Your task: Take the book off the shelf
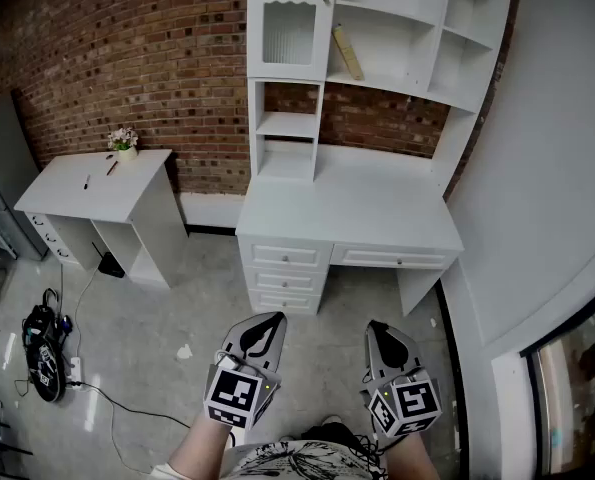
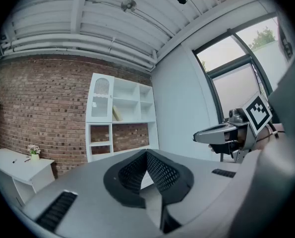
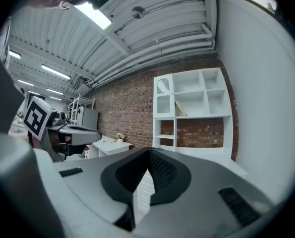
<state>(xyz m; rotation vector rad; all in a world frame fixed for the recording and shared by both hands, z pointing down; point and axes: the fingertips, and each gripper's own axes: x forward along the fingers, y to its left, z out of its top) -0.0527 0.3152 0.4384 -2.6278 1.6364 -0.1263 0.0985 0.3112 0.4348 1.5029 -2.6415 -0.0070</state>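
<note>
A tan book [image 1: 347, 53] leans tilted in the middle compartment of the white shelf unit [image 1: 377, 28] above the white desk [image 1: 347, 208]. It also shows small and far off in the left gripper view, the book [image 2: 116, 114], and in the right gripper view, the book [image 3: 180, 109]. My left gripper [image 1: 267, 320] and right gripper [image 1: 380, 330] hang side by side low over the floor, well in front of the desk. Both point toward the shelf. The jaws of the left gripper [image 2: 147, 155] and of the right gripper [image 3: 148, 155] are shut, with nothing between them.
A smaller white table [image 1: 97, 183] with a flower pot [image 1: 124, 140] stands left against the brick wall. A black bag [image 1: 45, 353] and cables lie on the floor at the left. A white wall [image 1: 557, 168] runs along the right side, close to the desk.
</note>
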